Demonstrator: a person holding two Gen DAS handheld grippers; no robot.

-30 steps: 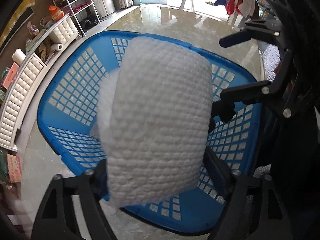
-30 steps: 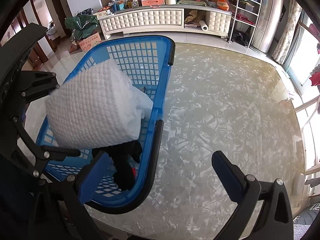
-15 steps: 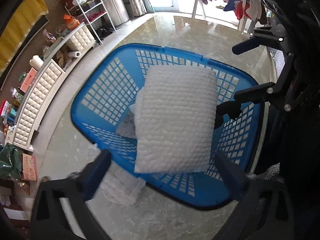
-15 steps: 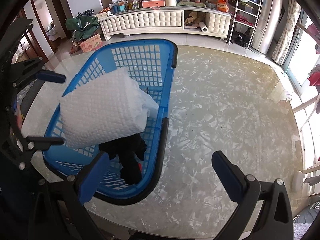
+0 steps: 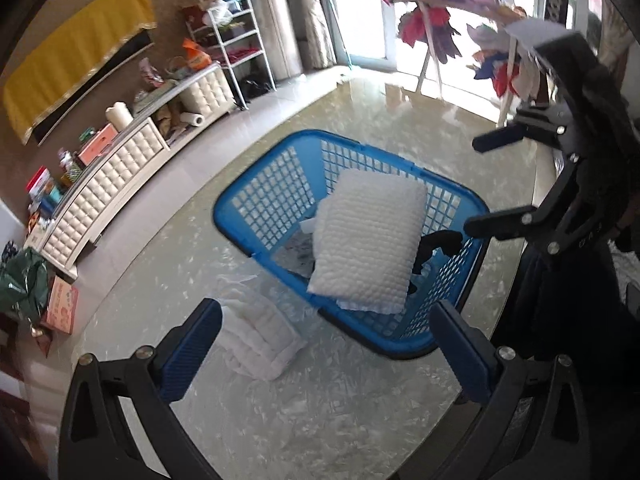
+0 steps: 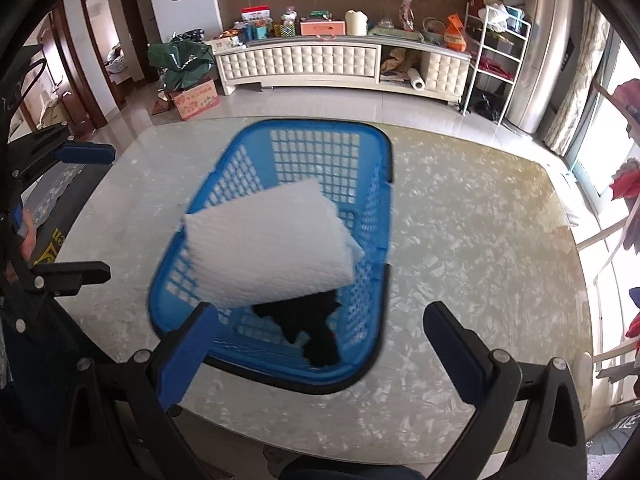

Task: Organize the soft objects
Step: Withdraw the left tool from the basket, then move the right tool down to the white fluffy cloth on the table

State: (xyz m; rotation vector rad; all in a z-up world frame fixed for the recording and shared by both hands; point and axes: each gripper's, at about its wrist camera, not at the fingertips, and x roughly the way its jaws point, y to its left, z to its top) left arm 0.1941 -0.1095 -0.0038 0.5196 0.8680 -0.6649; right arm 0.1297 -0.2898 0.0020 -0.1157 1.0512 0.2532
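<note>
A white quilted cushion [image 5: 368,240] lies slanted in the blue plastic basket [image 5: 272,208], its lower end over the near rim. A black cloth [image 5: 436,240] sits beside it in the basket. My left gripper [image 5: 326,352] is open above the marbled table, apart from the cushion, nothing between its pads. A second white padded piece [image 5: 260,332] lies on the table by the left finger. In the right wrist view the cushion [image 6: 268,248] and black cloth [image 6: 308,328] rest in the basket [image 6: 312,124]. My right gripper [image 6: 320,352] is open and empty above the basket's near end.
The basket stands on a glossy marbled table [image 5: 340,400]. Beyond it are a white tufted cabinet [image 6: 300,64] with clutter on top, a wire shelf [image 6: 496,52], a cardboard box [image 6: 196,98] on the floor, and a drying rack with clothes [image 5: 432,20] by the window.
The left gripper opened and let go of the white cushion, which dropped into the basket. Both grippers rose and drew back, so the basket looks smaller.
</note>
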